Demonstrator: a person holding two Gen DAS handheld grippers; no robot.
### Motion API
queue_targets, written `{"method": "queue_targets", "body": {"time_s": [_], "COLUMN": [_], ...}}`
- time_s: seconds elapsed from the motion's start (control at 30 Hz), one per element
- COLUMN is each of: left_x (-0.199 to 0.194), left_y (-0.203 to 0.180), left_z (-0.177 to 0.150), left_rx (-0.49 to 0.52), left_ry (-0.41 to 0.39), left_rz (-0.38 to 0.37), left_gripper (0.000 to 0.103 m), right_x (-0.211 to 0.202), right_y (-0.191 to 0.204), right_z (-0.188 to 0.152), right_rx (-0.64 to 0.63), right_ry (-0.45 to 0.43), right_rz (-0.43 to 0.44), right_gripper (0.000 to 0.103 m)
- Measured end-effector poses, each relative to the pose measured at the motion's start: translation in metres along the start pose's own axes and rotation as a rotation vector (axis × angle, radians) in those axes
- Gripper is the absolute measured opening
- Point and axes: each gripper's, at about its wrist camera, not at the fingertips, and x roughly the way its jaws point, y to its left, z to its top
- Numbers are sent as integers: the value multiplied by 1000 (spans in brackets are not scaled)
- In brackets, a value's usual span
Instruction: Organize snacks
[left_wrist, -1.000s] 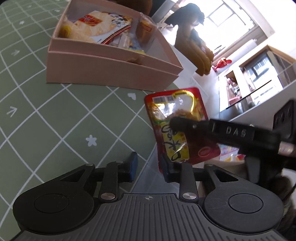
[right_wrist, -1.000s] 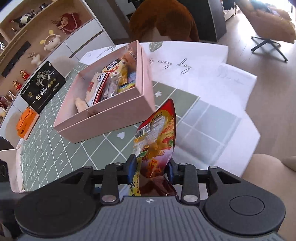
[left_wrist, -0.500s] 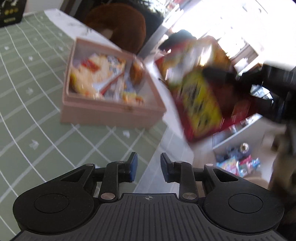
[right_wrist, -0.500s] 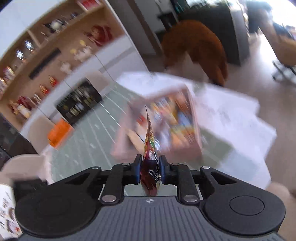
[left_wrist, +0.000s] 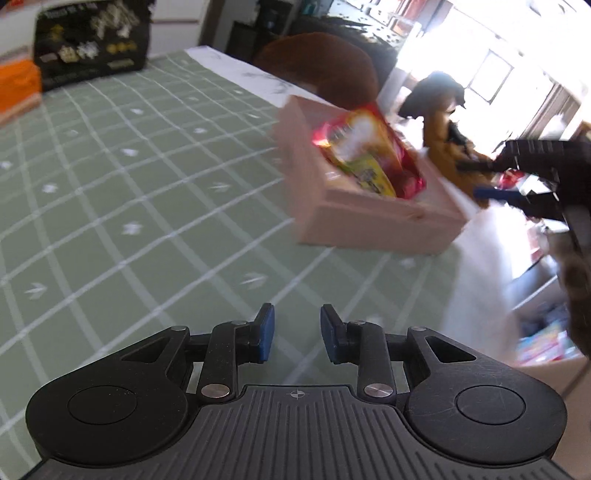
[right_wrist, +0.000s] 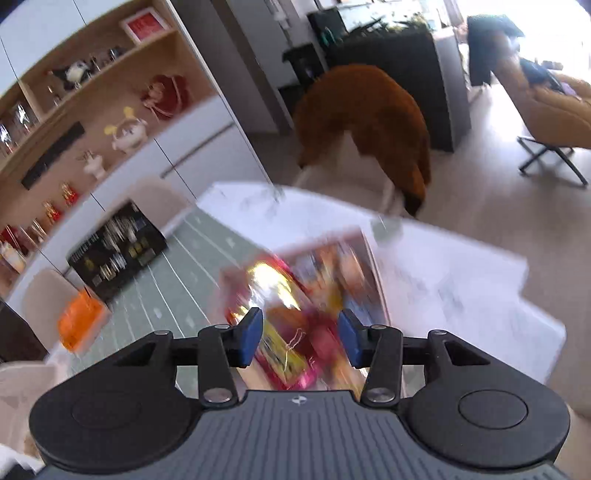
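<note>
Left wrist view: the left gripper (left_wrist: 293, 328) hangs over the green checked bench (left_wrist: 110, 206), its jaws a little apart with nothing between them. Far and to the right stands the pink box (left_wrist: 369, 218), and the red and yellow snack pack (left_wrist: 365, 158) lies tilted on top of the other snacks inside it, one end lifted toward the far wall. The right gripper (left_wrist: 476, 177) shows at the right edge, just beyond the box, jaws apart and empty. At the far left a black box (left_wrist: 88, 44) carries pale printing, too blurred to read, and an orange box (left_wrist: 16, 86) sits beside it.

Right wrist view: the right gripper's jaws have just been opening; the pack (right_wrist: 280, 325) lies below and between them in the box (right_wrist: 376, 273), and neither pad presses on it, so I judge it released. The pack looks like a thin glossy foil pouch: light, soft, crinkly and likely slippery, with contents that could crush under a hard squeeze. A flat sealed edge or a corner seems the safest place to pinch, side-on, rather than across the puffed middle. Yellow lettering runs down its face, but motion blur makes it unreadable. On the far shelf (right_wrist: 92, 122) a red framed sign and small figurines show no legible writing either.
</note>
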Motion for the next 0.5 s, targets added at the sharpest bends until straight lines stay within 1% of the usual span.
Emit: {"method": "queue_targets", "body": {"time_s": [0.07, 0.1, 0.13, 0.17, 0.23, 0.3, 0.33, 0.37, 0.43, 0.47, 0.5], "left_x": [-1, -1, 1, 2, 6, 13, 15, 17, 24, 26, 29], "left_y": [1, 1, 0, 2, 3, 0, -1, -1, 0, -1, -2], "left_z": [-10, -14, -17, -21, -25, -26, -26, -24, -20, -19, -17], "left_rx": [62, 93, 122, 140, 163, 199, 210, 210, 205, 206, 211], "left_ry": [-33, -44, -49, -48, -45, -70, -81, -91, -108, -117, -123], "left_rz": [74, 105, 127, 130, 108, 114, 121, 126, 119, 114, 109], "left_gripper": [32, 32, 32, 32, 32, 32, 32, 32, 32, 32, 33], "right_x": [5, 7, 9, 12, 19, 30, 30, 31, 36, 37, 40], "right_y": [2, 4, 8, 14, 26, 42, 52, 61, 71, 73, 76], "right_z": [-31, -50, -66, -83, -109, -125, -132, -136, -138, -139, -141], "right_rx": [-35, -50, -65, -84, -130, -184, -228, -261, -287, -286, -288], "right_ry": [24, 35, 45, 56, 82, 120, 86, 74, 89, 82, 75], "right_rz": [-48, -68, -77, -81, -93, -110, -136, -159, -162, -168, -180], "right_gripper": [51, 55, 57, 58, 59, 59, 64, 65, 66, 68, 74]}}
